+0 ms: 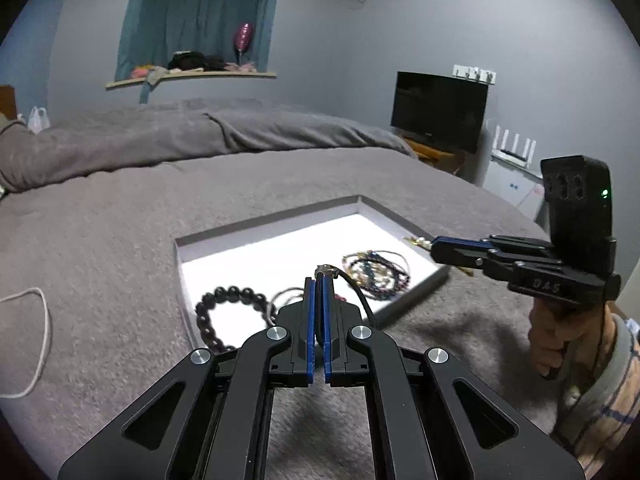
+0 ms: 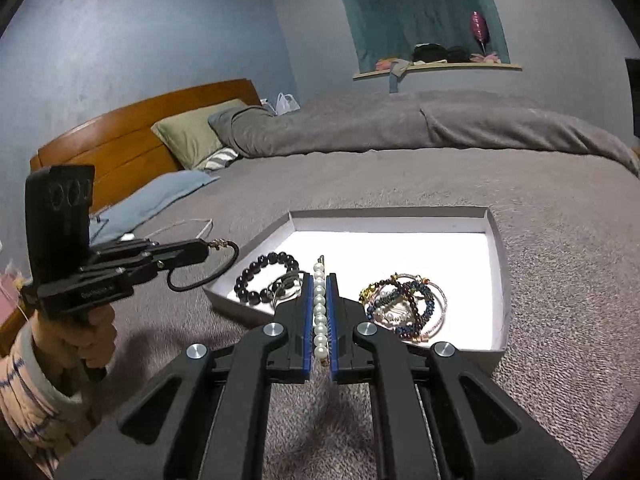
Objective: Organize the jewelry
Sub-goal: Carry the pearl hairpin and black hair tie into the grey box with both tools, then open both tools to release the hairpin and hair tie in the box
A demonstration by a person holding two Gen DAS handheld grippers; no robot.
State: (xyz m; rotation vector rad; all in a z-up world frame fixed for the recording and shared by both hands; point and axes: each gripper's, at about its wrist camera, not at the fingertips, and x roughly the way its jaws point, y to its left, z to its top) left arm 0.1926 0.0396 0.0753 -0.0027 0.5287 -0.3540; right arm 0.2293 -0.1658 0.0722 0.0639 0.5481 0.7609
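On the grey bedspread sits your shallow white tray, and your left gripper hangs just left of it, clenched on the small metal charm of a black cord loop that droops below the tips. Inside the tray lie a black bead bracelet, then a tangle of coloured bracelets. Your right gripper is clamped on a pearl bar clip, its long axis running along the fingers, pointing away over the tray.

Grey bed, blue walls, curtained window
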